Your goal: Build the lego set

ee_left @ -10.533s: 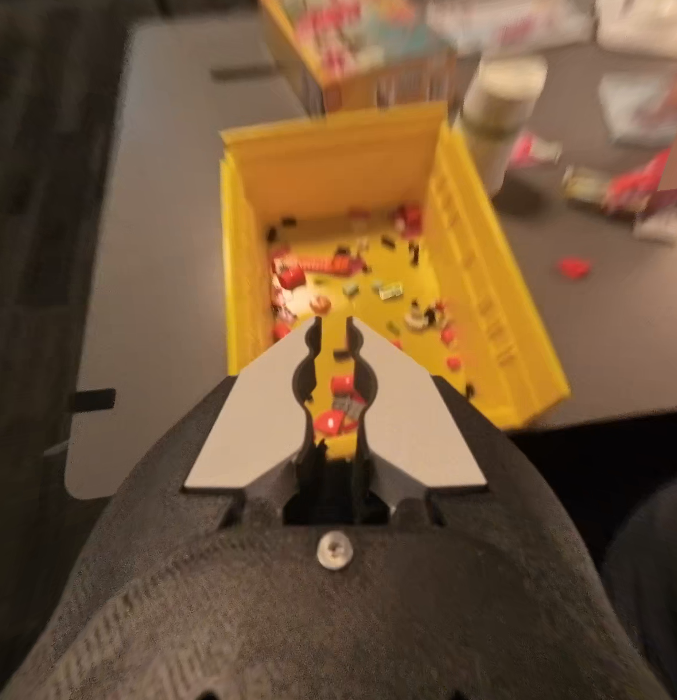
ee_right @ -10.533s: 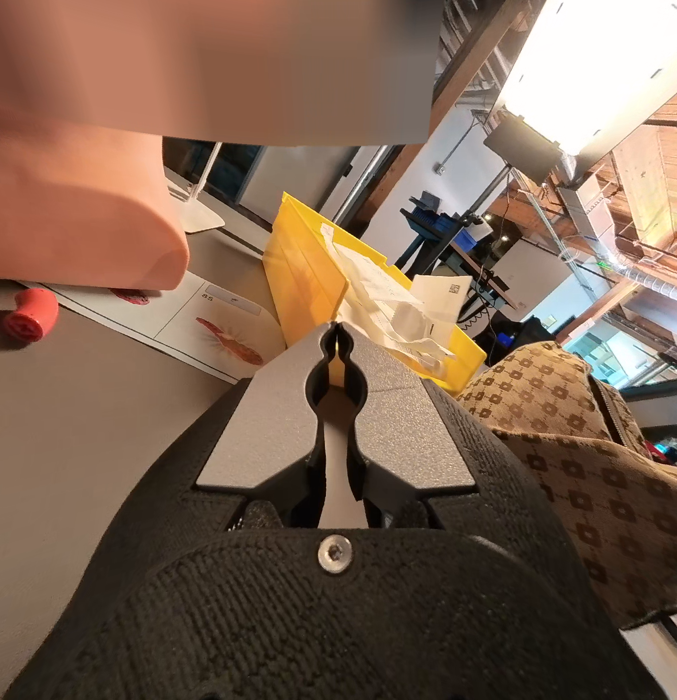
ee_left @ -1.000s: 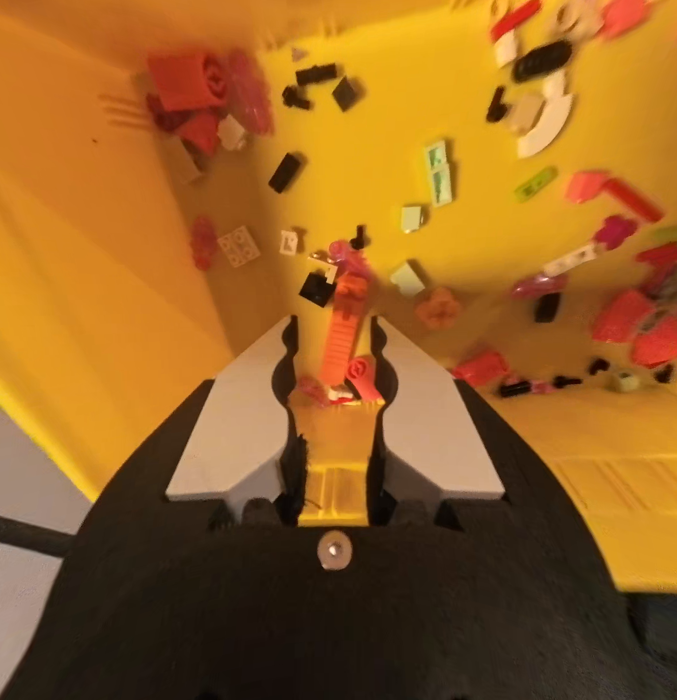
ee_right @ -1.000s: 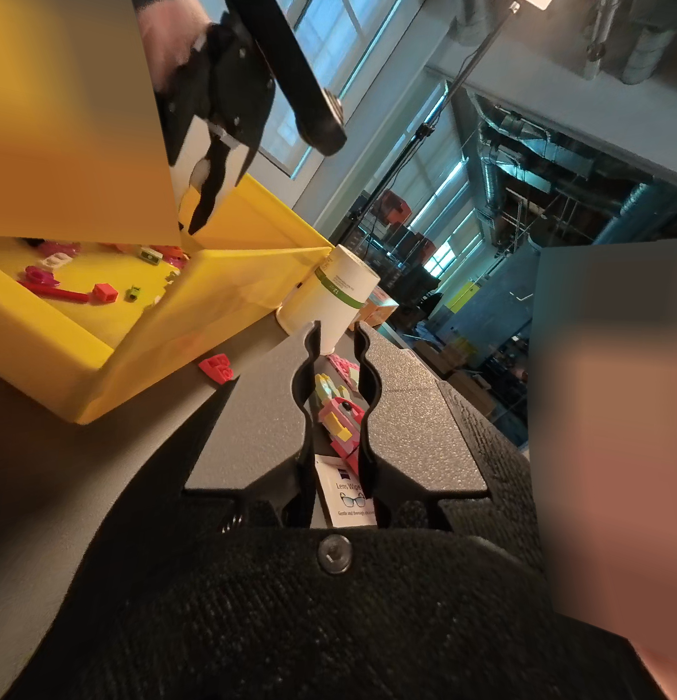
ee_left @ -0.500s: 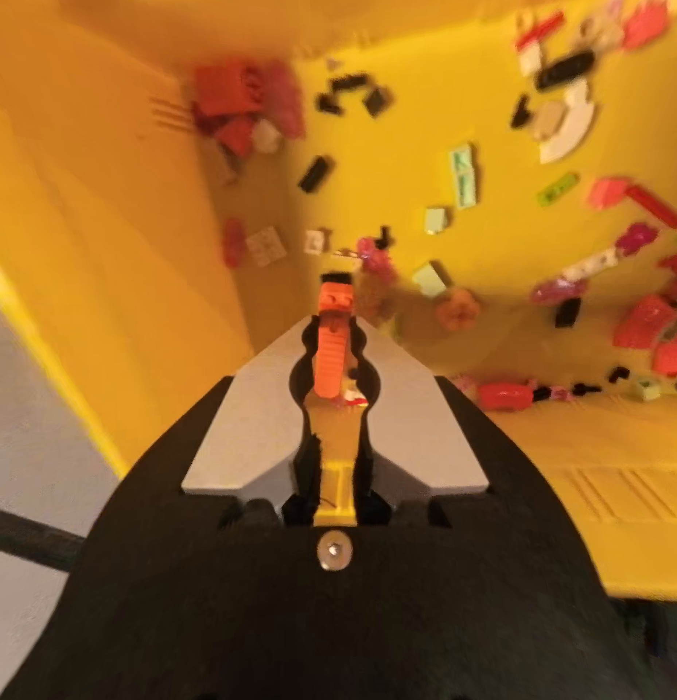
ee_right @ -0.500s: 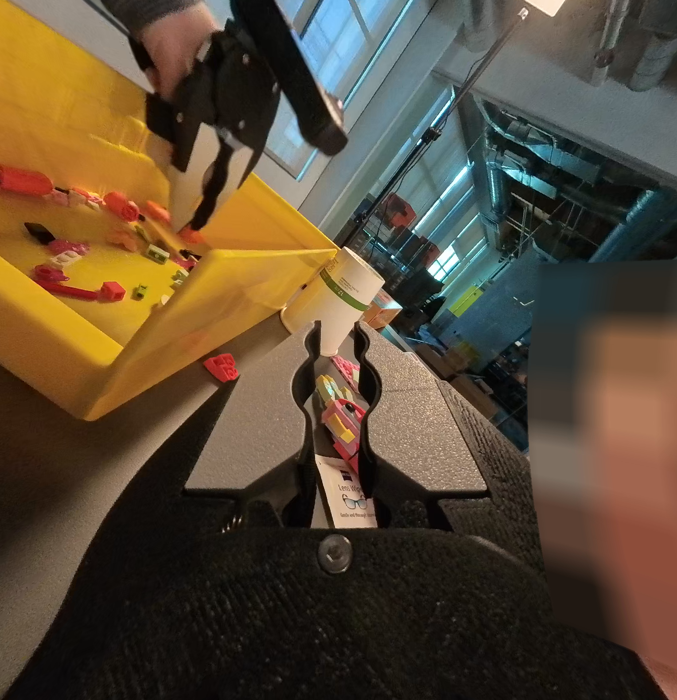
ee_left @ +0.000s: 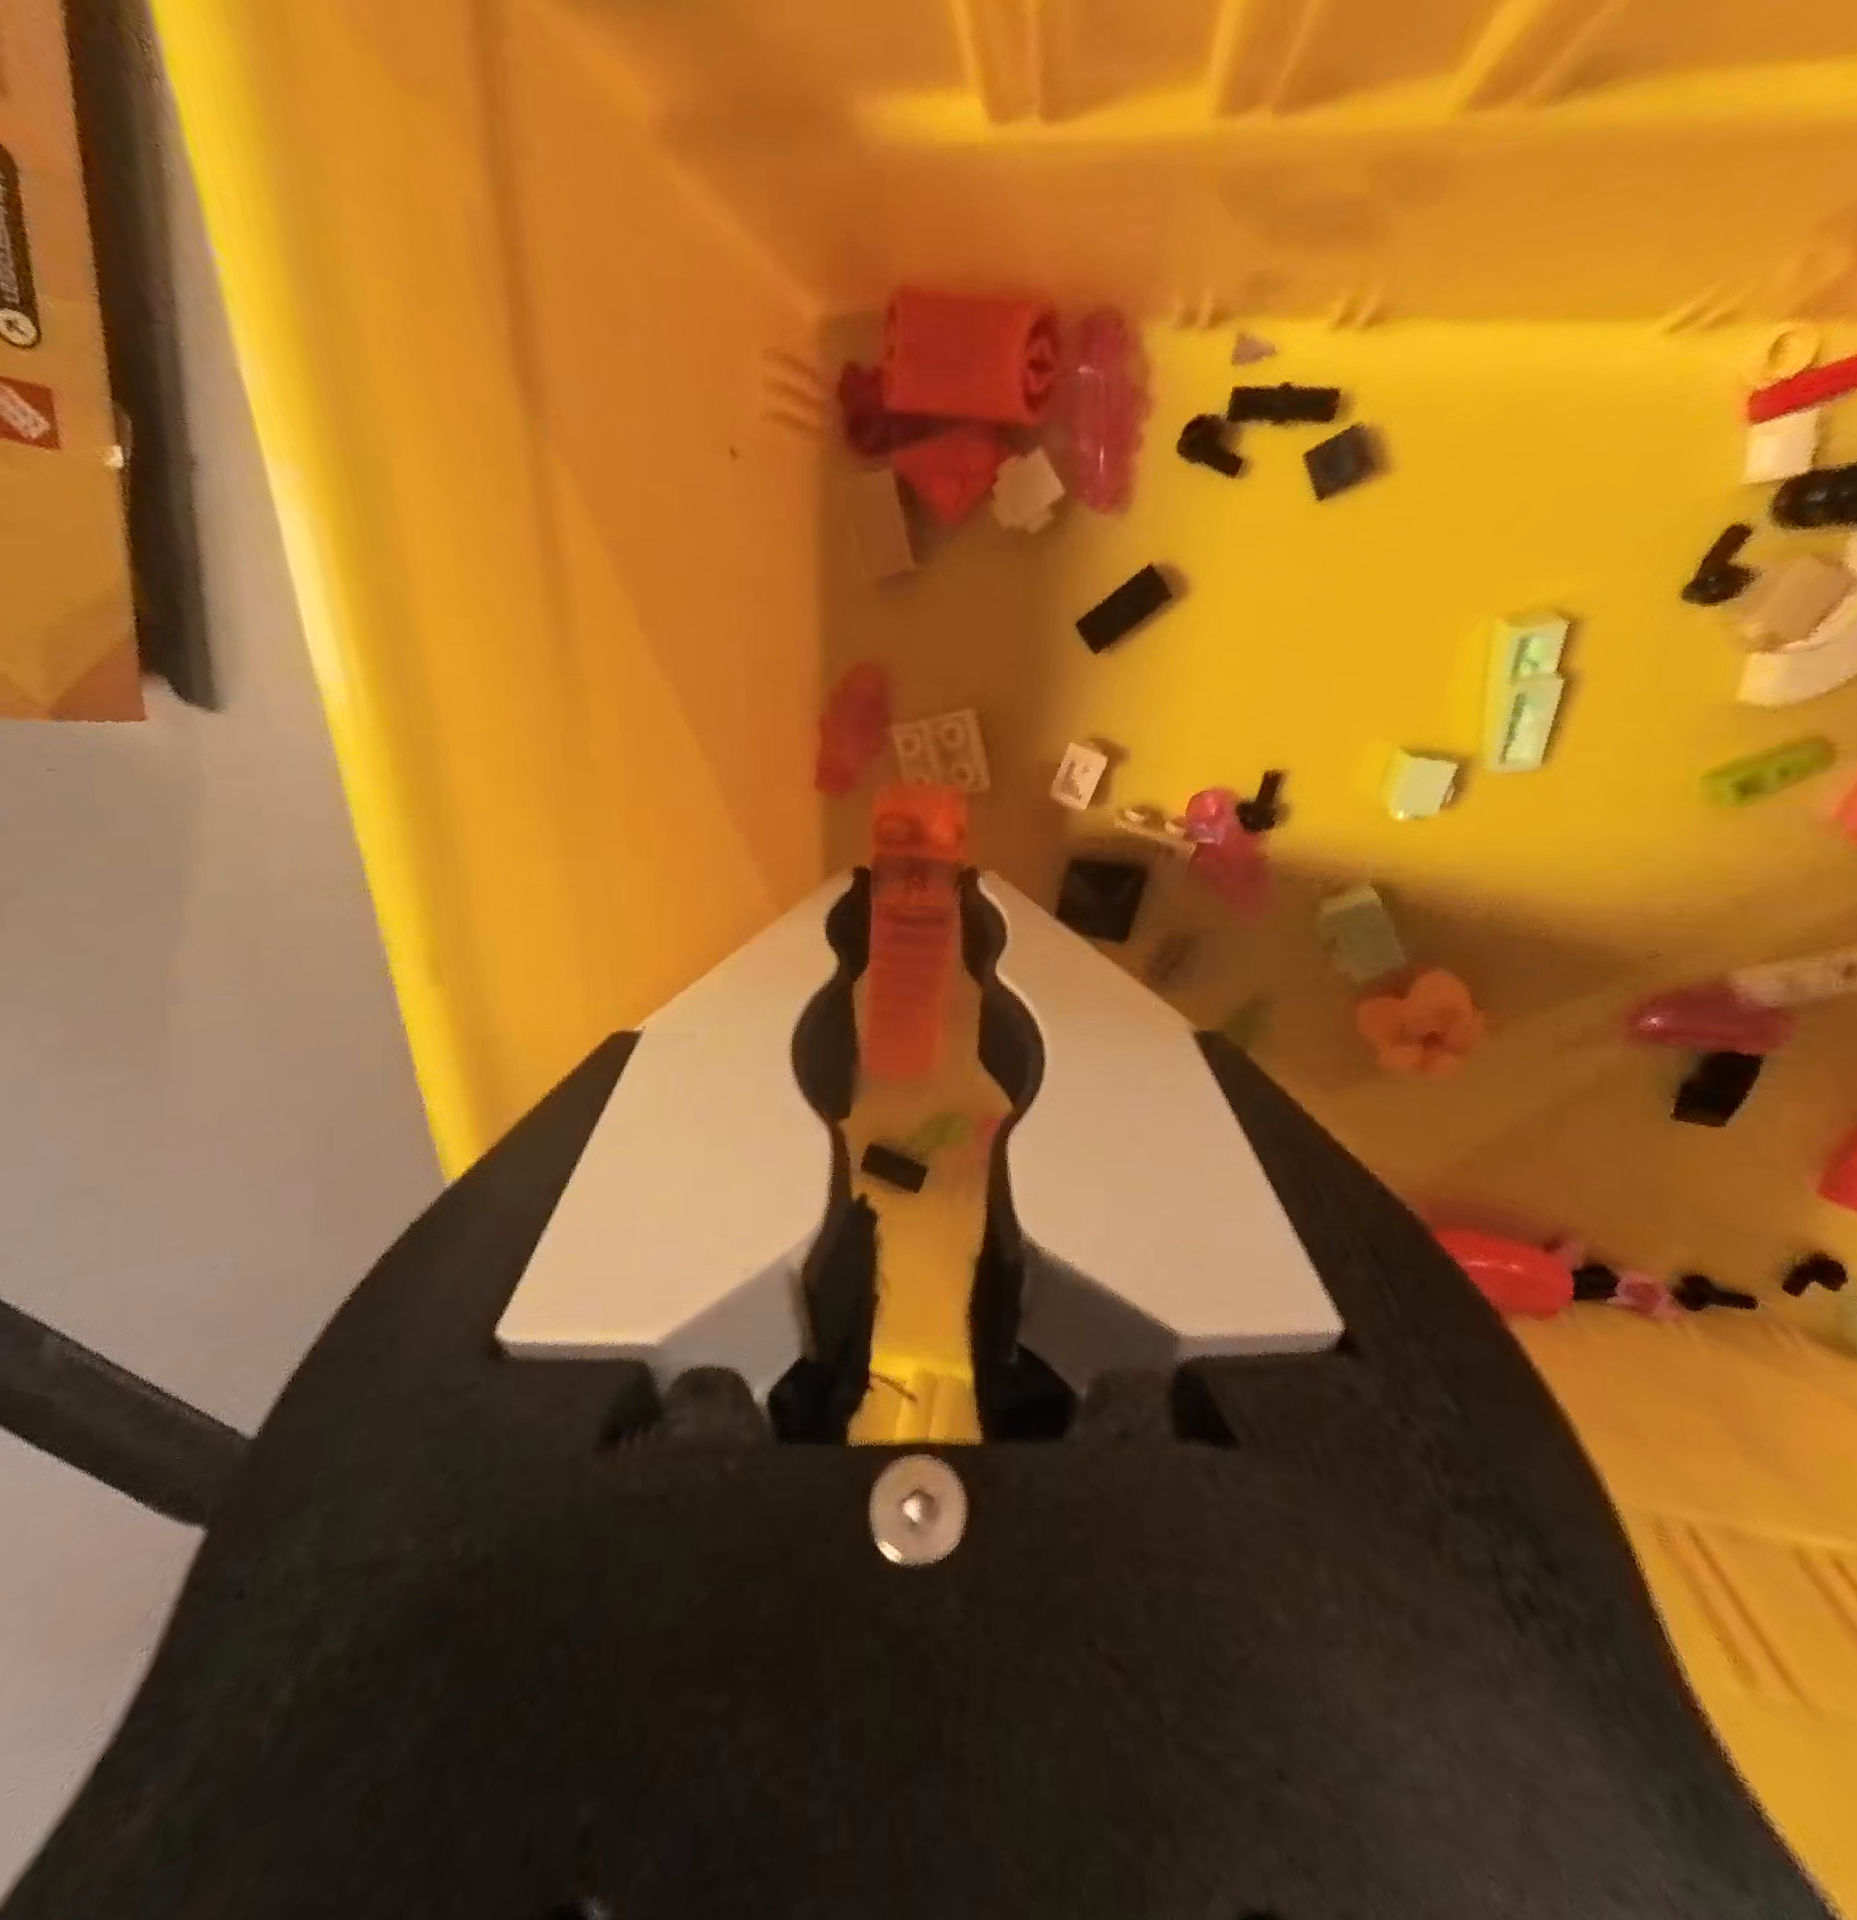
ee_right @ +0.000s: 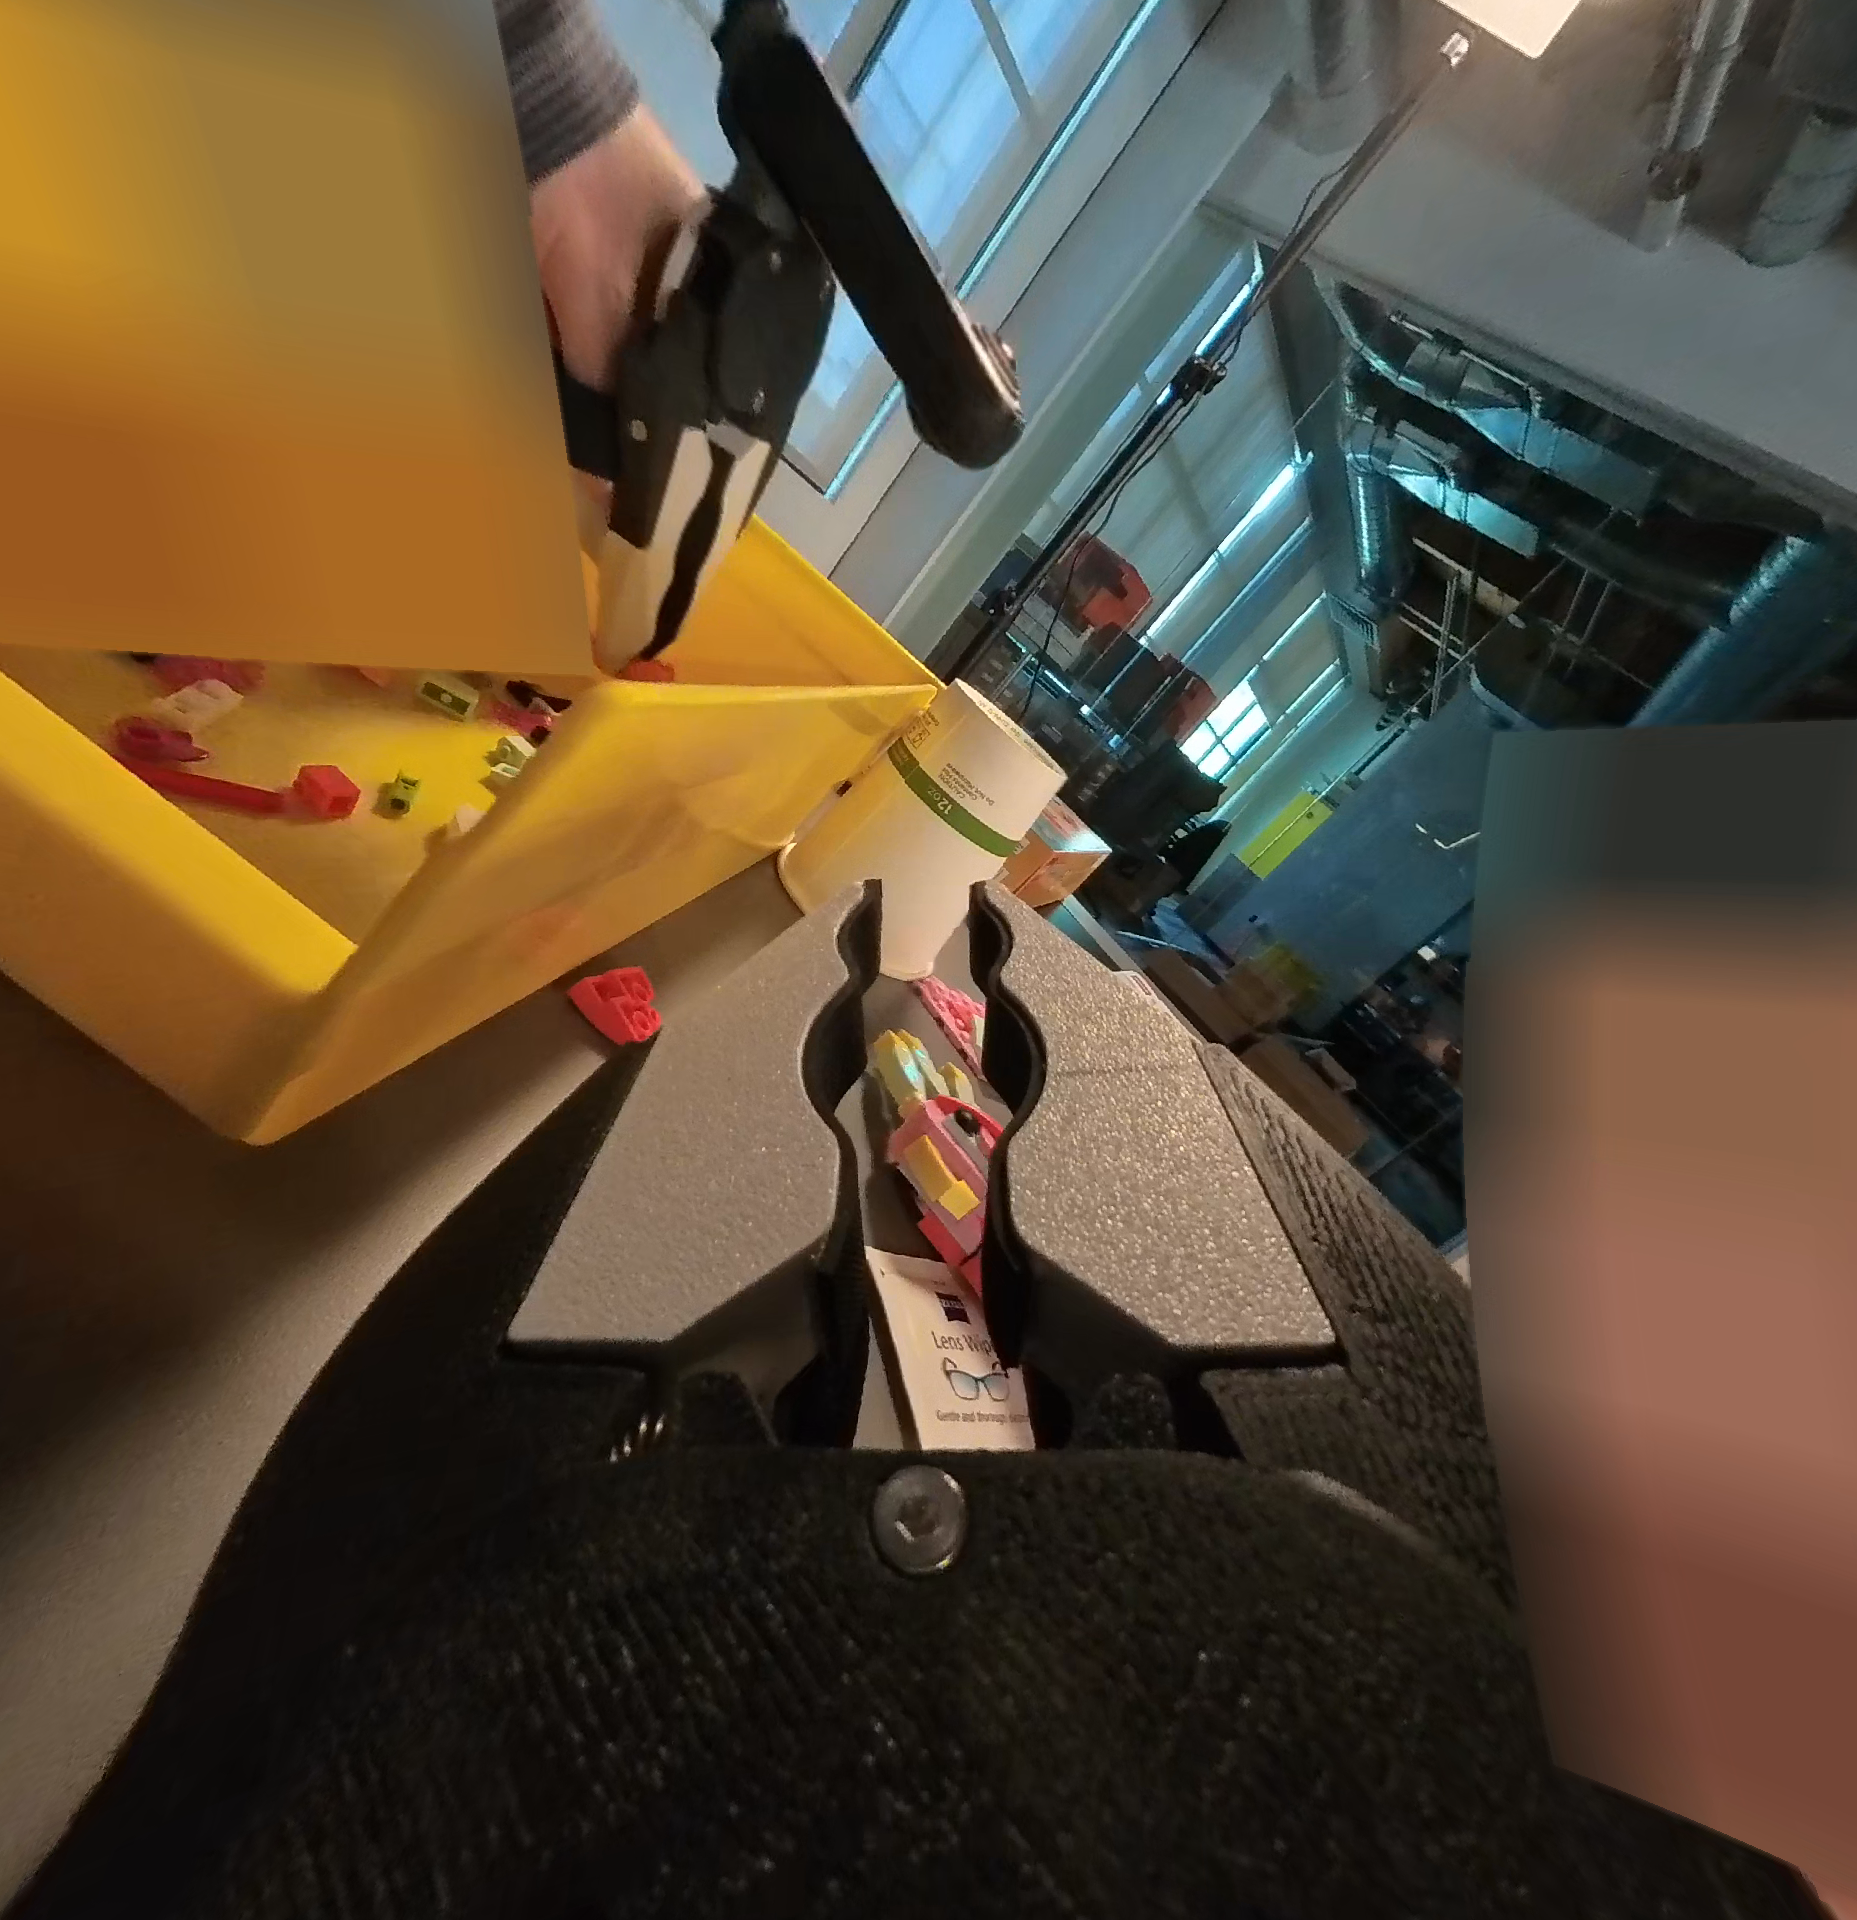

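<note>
1. Left wrist view: the left gripper (ee_left: 916, 894) is inside the yellow bin (ee_left: 591, 520), close to its left wall, and its two fingers are clamped on a long orange ribbed piece (ee_left: 911, 966). The piece runs along the fingers and its end comes out past the tips, probably because it was taken by its narrow sides.
2. The piece is held above the bin floor, where many small bricks lie loose: a red lump with a pink flower piece (ee_left: 965, 364) in the far corner, a white studded plate (ee_left: 939, 750) just beyond the held piece, a black tile (ee_left: 1100, 899) to the right, and an orange flower (ee_left: 1420, 1031) further right.
3. In the right wrist view the same gripper shows from the side at the bin rim, gripped by a hand (ee_right: 602, 249), tips pointing down into the bin.
4. The right gripper (ee_right: 924, 914) lies low over the grey table (ee_right: 124, 1299), outside the bin. Its fingers stand a little apart and press on nothing; it seems only to be waiting there.
5. Behind its gap lie a small pink and yellow brick model (ee_right: 939, 1153) and a white sachet (ee_right: 955, 1361); these rest on the table, they are not gripped. A white paper cup (ee_right: 955, 831) stands upside down just beside the bin, and a red brick (ee_right: 617, 1000) lies near the bin's outer wall.
</note>
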`<state>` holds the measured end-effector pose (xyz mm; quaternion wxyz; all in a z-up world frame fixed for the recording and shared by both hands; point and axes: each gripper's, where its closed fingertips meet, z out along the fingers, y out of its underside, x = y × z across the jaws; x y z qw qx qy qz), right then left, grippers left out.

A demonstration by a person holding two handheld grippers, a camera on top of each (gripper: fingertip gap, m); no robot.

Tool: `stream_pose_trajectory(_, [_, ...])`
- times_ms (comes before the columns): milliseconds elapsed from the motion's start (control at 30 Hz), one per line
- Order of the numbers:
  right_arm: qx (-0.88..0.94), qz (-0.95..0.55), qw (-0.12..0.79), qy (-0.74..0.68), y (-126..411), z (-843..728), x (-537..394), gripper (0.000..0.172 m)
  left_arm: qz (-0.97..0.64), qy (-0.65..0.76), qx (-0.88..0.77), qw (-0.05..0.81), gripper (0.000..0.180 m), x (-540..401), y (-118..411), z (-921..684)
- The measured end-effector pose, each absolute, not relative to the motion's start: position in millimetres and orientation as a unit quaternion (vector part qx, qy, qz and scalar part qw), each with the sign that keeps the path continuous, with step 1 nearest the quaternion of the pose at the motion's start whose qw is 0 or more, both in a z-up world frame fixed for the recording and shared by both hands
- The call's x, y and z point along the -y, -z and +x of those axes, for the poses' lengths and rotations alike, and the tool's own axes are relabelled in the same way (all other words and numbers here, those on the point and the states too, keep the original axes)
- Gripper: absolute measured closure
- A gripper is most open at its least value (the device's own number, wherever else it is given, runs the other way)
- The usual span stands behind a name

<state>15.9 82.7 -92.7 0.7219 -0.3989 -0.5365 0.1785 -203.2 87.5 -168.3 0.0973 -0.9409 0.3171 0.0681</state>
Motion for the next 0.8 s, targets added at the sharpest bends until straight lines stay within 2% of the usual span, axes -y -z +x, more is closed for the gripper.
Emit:
stream_pose_trajectory(133, [0.544,-0.395,0.72,-0.174,95,15,-81,0.158,-0.934,-0.083,-0.32,0.138,0.141,-91,153,-200])
stream_pose_trajectory(233, [0.543,-0.396,0.72,-0.174,95,15,-81,0.158,-0.921,-0.034,-0.36,0.144,0.156,-73,145,-184])
stream_pose_trajectory(267, [0.543,-0.396,0.72,-0.175,94,15,-81,0.157,-0.917,-0.005,-0.375,0.133,0.164,-63,146,-177])
stream_pose_trajectory(333, [0.543,-0.396,0.72,-0.174,95,15,-82,0.158,-0.914,0.018,-0.393,0.099,0.168,-47,153,-173])
stream_pose_trajectory(533, [0.545,-0.395,0.719,-0.173,95,15,-81,0.158,-0.911,-0.059,-0.407,0.003,0.155,-33,184,-201])
stream_pose_trajectory(800, [0.545,-0.394,0.72,-0.173,95,15,-81,0.158,-0.905,-0.039,-0.422,0.034,0.153,-42,180,-190])
